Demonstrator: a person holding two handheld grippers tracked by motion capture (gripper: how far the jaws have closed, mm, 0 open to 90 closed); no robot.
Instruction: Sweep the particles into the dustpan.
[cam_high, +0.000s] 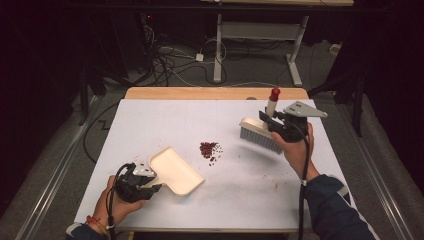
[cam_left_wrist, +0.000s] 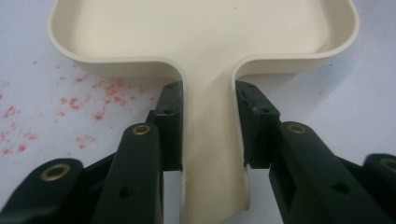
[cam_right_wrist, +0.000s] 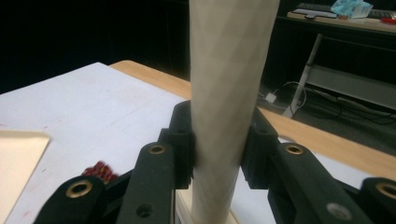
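Right claw view: brush handle (cam_right_wrist: 224, 102) pinched, head cut off; left claw (cam_left_wrist: 208, 135) pinching dustpan (cam_left_wrist: 205, 37) handle.

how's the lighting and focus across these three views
High view: white table top lit, surroundings nearly black, cream plastic dustpan sharp. Left gripper view: dustpan evenly lit, near handle soft. Right gripper view: cream brush handle close and blurred, small red beans soft, background dark.
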